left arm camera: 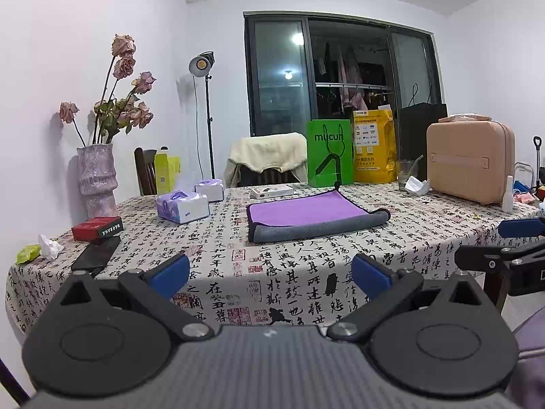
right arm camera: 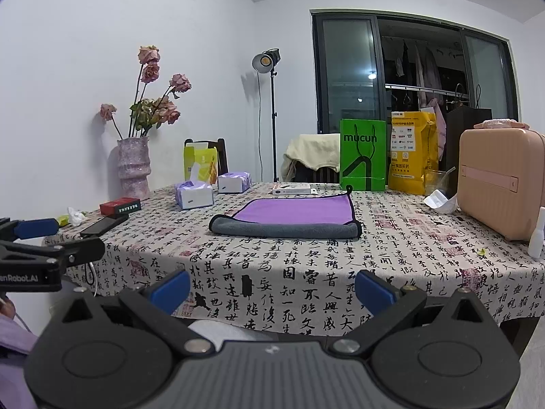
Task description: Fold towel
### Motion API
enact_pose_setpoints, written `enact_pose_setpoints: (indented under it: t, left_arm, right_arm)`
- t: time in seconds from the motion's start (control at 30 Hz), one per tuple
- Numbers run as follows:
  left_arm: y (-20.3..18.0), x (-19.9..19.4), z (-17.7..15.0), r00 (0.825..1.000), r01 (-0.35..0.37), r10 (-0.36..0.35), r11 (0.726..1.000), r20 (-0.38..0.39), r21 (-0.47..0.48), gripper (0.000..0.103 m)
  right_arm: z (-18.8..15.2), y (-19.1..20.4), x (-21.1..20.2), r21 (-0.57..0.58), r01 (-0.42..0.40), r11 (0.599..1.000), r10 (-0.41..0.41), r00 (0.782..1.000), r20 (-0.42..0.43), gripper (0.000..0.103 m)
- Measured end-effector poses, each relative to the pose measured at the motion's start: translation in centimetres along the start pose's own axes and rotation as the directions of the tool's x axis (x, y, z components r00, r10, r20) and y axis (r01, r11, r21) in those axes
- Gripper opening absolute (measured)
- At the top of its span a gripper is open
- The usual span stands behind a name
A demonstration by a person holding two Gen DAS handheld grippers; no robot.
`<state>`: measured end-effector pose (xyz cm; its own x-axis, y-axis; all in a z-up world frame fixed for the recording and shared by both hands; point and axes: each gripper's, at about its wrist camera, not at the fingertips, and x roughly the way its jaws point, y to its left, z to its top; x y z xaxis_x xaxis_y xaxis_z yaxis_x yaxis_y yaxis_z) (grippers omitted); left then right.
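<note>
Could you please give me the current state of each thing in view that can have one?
towel: flat on table, near edge folded over
left gripper: open, empty
right gripper: open, empty
studio lamp: lit
tissue pack: opened, tissue sticking out
pink case: closed, upright

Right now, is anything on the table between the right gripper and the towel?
No. In the right wrist view, only bare patterned tablecloth lies between the right gripper and the towel.

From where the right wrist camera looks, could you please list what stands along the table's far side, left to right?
Pink vase → yellow-green box → green mucun bag → yellow bag → pink case.
</note>
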<state>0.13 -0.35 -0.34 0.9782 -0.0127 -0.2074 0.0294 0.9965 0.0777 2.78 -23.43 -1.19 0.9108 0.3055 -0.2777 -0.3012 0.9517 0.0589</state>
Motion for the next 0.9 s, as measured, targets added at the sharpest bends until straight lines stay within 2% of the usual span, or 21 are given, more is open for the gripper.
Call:
enact_pose_setpoints:
  t: [0.9]
  left_arm:
    - [-0.47,0.18,-0.27,1.000,0.004,-0.004,1.000,-0.004,0.006,0.103]
  right_arm:
    - [-0.13,-0.03,0.41,0.009,-0.002,1.000,0.002,1.000,-0.012,0.103]
